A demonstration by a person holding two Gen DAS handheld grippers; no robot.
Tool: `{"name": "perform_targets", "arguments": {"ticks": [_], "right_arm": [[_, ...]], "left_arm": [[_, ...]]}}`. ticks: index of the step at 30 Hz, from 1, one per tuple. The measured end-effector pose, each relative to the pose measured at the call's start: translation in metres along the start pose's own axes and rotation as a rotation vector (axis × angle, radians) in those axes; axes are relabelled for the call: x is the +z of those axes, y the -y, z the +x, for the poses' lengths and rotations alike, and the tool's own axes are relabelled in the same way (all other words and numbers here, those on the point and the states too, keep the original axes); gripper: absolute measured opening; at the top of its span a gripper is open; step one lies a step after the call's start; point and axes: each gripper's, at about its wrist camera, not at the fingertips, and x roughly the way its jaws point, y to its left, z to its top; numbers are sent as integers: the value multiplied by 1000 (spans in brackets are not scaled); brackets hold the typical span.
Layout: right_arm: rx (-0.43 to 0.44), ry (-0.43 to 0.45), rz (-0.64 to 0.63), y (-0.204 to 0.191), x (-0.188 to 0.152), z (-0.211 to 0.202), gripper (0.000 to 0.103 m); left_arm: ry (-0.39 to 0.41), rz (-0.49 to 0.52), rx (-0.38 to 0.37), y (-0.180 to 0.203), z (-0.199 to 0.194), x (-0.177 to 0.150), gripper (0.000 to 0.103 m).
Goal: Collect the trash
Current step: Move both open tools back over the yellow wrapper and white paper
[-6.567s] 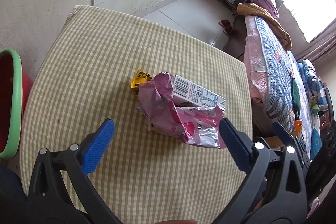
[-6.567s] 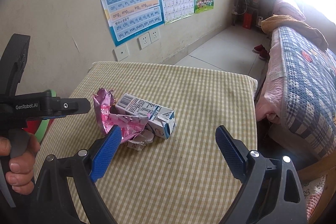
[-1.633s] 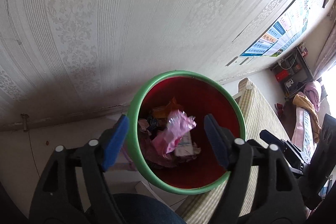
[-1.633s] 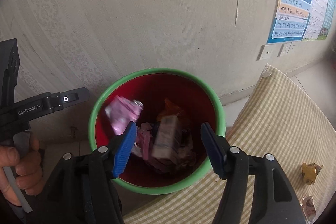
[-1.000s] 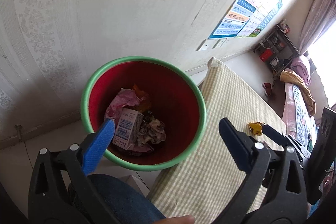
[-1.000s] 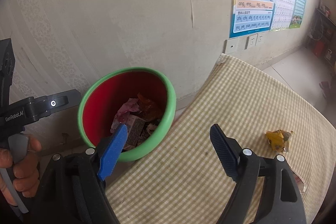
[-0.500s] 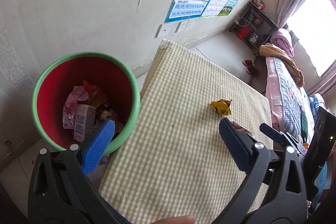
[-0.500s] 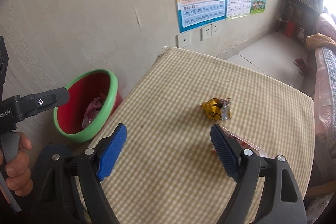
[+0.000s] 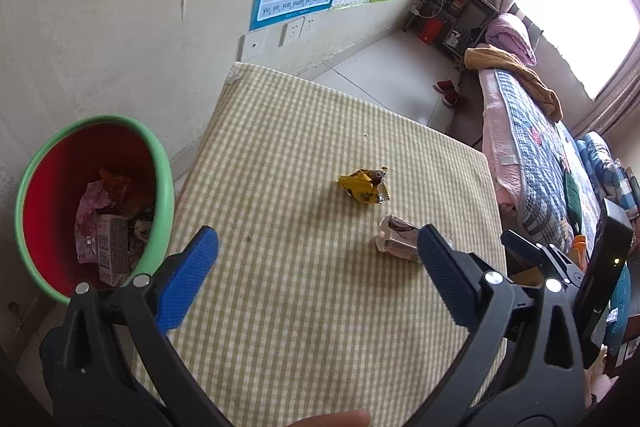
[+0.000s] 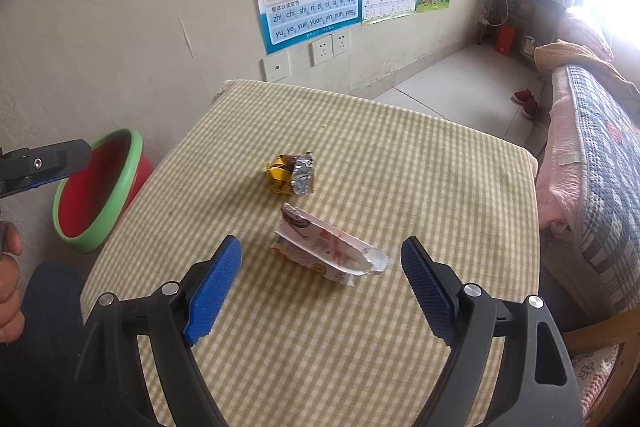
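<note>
A crumpled yellow wrapper (image 9: 364, 186) lies mid-table; it also shows in the right wrist view (image 10: 291, 174). A flattened white and red carton (image 10: 326, 246) lies just in front of it, partly hidden behind my right finger in the left wrist view (image 9: 395, 239). My left gripper (image 9: 318, 271) is open and empty above the near part of the table. My right gripper (image 10: 320, 283) is open and empty, with the carton just ahead between its jaws. The green-rimmed red bin (image 9: 160, 163) stands left of the table and holds a pink wrapper and a carton (image 9: 108, 239).
The table wears a yellow checked cloth (image 10: 400, 155) and stands against a wall with posters and sockets (image 10: 324, 47). A bed (image 10: 592, 131) runs along the right side. The bin (image 10: 132, 147) stands on the floor at the table's left edge.
Both grippers swung away from the bin, where the pink wrapper and carton dropped, back over the table. The yellow wrapper and the white carton are now in front of them.
</note>
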Motion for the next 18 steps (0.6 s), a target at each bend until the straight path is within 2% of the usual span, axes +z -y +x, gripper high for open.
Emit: {"name": "perform_targets", "arguments": {"ticks": [9, 18], "right_arm": [[28, -71, -32, 27, -9, 29, 82], [104, -135, -88, 19, -5, 74, 83]], "left_arm": [[-57, 100, -10, 38, 41, 8, 97], [-101, 119, 17, 34, 73, 23, 97]]}}
